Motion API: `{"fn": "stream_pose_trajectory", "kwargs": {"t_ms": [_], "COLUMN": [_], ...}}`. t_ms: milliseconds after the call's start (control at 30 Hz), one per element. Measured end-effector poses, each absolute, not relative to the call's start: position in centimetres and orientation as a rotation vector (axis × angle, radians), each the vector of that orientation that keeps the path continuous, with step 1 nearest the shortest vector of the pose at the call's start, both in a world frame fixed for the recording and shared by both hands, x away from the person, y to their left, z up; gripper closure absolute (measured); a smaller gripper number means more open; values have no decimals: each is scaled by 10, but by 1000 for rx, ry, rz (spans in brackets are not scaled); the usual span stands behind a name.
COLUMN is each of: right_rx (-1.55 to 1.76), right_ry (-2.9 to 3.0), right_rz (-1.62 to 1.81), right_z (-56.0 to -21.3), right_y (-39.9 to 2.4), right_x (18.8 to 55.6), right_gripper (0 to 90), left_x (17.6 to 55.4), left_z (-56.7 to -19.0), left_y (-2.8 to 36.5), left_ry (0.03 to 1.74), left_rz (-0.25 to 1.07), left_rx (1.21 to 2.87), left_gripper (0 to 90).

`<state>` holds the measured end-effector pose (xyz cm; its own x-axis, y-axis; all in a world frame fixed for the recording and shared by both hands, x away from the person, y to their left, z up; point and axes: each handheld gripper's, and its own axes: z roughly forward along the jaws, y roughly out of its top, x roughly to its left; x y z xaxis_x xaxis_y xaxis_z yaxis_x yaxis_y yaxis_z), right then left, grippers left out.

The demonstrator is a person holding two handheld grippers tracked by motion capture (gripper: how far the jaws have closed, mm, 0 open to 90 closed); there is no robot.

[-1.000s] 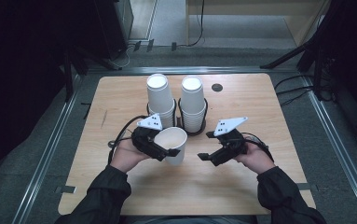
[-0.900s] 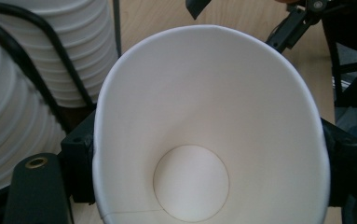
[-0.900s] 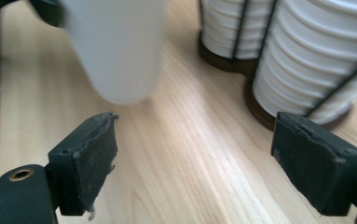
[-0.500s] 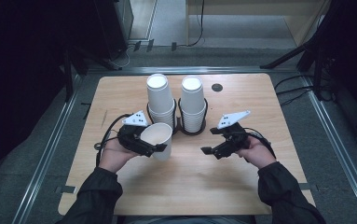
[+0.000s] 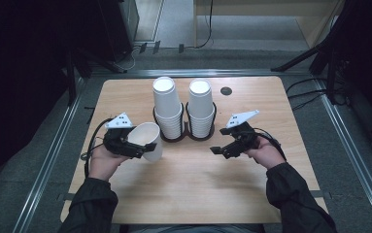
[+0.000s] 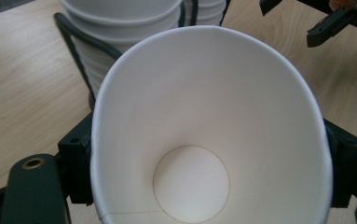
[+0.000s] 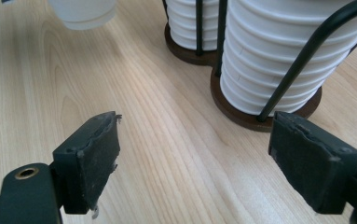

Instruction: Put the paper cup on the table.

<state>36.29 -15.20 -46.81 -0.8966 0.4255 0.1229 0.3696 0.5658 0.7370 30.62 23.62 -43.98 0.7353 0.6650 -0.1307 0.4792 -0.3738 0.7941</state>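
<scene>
Left claw clamped paper cup, tilted mouth-up, left of cup stacks; right claw stood apart, empty.

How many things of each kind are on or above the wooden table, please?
Stacks of white paper cups: 2
Single white paper cup: 1
Black wire double cup holder: 1
Black two-jaw grippers: 2
Total: 6

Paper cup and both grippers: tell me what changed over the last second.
The left gripper carried the single paper cup leftward, away from the cup stacks, gripping it throughout. The right gripper, empty, has just been closing its jaws somewhat. Both stacks and the table stayed put.
</scene>
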Motion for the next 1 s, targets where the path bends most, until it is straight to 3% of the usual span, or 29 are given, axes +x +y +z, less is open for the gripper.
{"fn": "stream_pose_trajectory", "kwargs": {"t_ms": [67, 467, 1000], "right_rx": [674, 673, 682], "right_ry": [2724, 2714, 2739], "right_rz": [1260, 1242, 1195], "right_z": [-467, -468, -475], "right_y": [-151, -148, -147], "right_x": [365, 373, 370], "right_gripper": [217, 214, 209], "left_x": [305, 306, 338], "left_z": [-440, -449, -472], "left_y": [244, 289, 332], "left_ry": [892, 1038, 1281], "left_rz": [276, 393, 482], "left_rx": [2031, 1967, 1908], "left_gripper": [165, 162, 147]}}
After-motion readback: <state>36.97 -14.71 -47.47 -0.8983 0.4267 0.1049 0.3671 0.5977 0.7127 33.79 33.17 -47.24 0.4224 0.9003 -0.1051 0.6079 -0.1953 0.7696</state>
